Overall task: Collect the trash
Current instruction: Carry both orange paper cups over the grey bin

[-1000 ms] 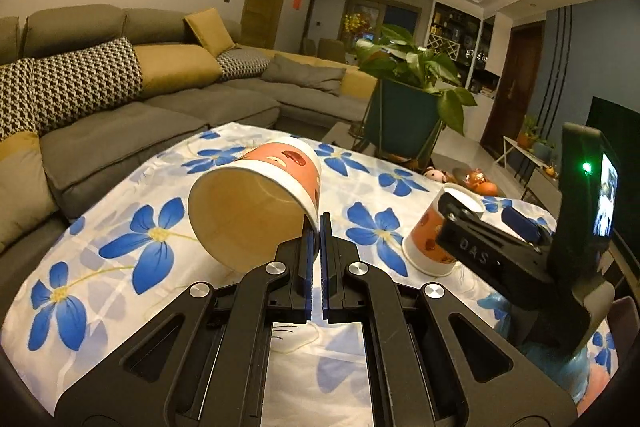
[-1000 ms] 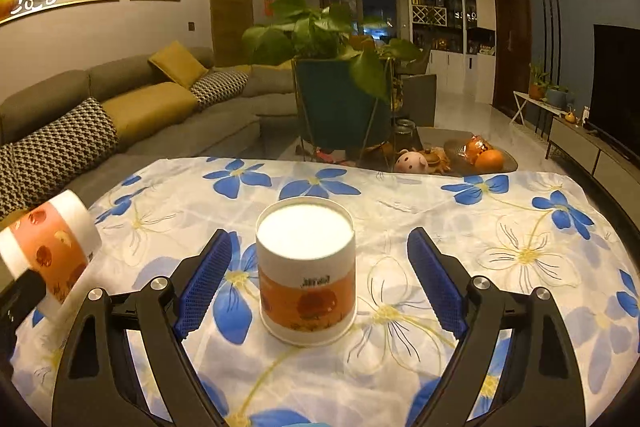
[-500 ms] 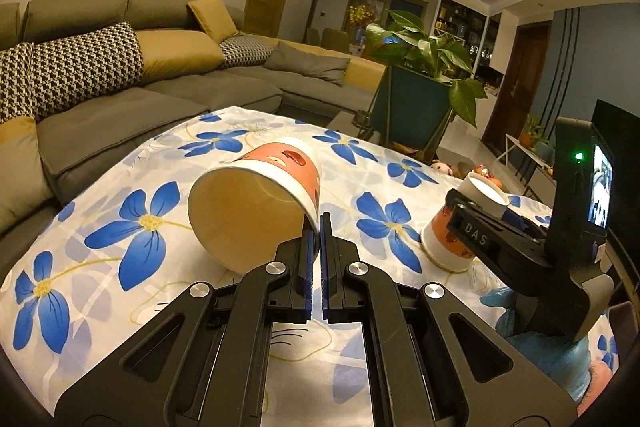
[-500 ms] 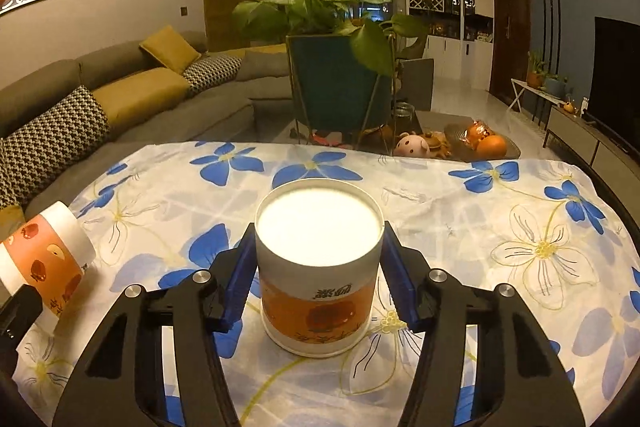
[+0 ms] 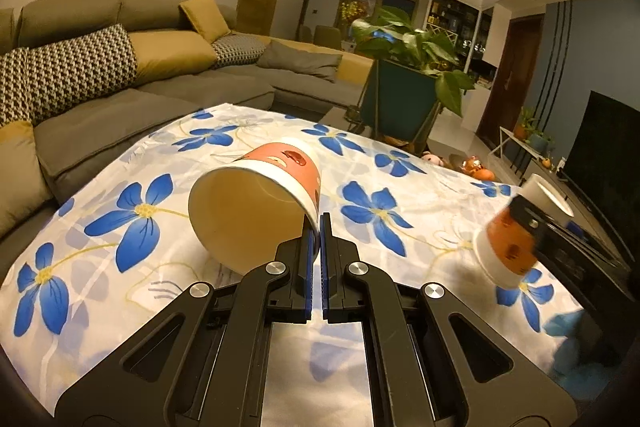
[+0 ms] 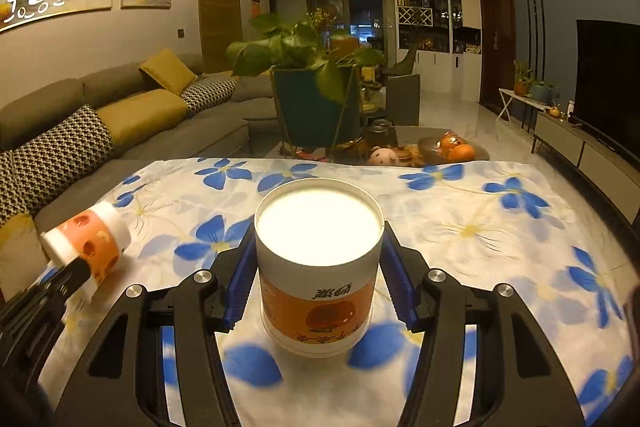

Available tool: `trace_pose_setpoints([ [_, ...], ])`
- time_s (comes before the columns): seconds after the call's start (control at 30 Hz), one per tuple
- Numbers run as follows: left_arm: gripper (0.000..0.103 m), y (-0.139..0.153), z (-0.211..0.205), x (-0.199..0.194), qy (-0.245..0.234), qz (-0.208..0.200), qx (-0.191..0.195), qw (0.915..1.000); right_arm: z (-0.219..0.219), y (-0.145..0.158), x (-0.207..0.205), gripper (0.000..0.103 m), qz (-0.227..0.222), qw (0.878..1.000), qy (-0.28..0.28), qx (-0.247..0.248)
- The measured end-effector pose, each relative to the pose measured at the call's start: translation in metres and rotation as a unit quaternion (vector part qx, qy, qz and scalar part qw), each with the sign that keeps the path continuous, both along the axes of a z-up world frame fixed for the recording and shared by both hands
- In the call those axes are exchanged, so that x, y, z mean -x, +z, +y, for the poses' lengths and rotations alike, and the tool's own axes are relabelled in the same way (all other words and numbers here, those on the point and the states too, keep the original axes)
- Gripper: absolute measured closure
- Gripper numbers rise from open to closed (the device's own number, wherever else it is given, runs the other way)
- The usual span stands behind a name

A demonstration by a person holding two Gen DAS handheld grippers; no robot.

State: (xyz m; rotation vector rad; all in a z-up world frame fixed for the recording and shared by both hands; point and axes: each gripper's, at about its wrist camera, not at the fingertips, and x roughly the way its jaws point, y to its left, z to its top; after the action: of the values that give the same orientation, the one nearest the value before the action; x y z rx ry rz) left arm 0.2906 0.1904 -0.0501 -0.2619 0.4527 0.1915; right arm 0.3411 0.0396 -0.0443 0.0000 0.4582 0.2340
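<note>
My left hand-held gripper (image 5: 320, 227) pinches the rim of an empty paper cup (image 5: 256, 203), tipped above the tabletop (image 5: 120, 227); right hand-held gripper (image 6: 318, 259) clamps an inverted orange-banded cup (image 6: 318, 267), print unreadable

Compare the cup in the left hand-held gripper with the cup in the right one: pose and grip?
The left hand-held gripper pinches the left cup by its rim wall; the right hand-held gripper squeezes the right cup across its body. The left cup is tilted, open mouth toward the camera; the right cup stands inverted, base up. Both are orange-and-white paper cups above the floral tablecloth.
</note>
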Motion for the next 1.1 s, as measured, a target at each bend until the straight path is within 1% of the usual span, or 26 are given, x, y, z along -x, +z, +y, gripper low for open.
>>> trace_pose_setpoints([
  [0.13,0.101,0.004,-0.023,0.014,-0.019,0.0,-0.008,0.9998,-0.029,0.009,0.03,0.046,-0.009,1.0,-0.008,-0.009],
  [0.3,0.101,0.011,-0.055,0.03,-0.047,-0.003,-0.01,0.9988,-0.061,0.016,0.067,0.046,-0.027,0.999,-0.024,-0.005],
  [0.6,0.101,0.021,-0.116,0.051,-0.106,-0.011,-0.021,0.9941,-0.127,0.014,0.117,0.046,-0.036,0.997,-0.065,-0.006],
  [0.7,0.101,0.023,-0.142,0.056,-0.13,-0.014,-0.026,0.9911,-0.144,0.015,0.129,0.046,-0.04,0.996,-0.08,-0.009],
  [0.9,0.101,0.027,-0.194,0.064,-0.184,-0.021,-0.034,0.9821,-0.184,0.016,0.148,0.046,-0.054,0.991,-0.121,-0.008],
  [1.0,0.101,0.028,-0.219,0.066,-0.212,-0.025,-0.037,0.9762,-0.202,0.017,0.156,0.046,-0.058,0.988,-0.141,-0.007],
  [1.1,0.101,0.03,-0.249,0.069,-0.244,-0.031,-0.041,0.9683,-0.225,0.015,0.164,0.046,-0.063,0.984,-0.166,-0.006],
])
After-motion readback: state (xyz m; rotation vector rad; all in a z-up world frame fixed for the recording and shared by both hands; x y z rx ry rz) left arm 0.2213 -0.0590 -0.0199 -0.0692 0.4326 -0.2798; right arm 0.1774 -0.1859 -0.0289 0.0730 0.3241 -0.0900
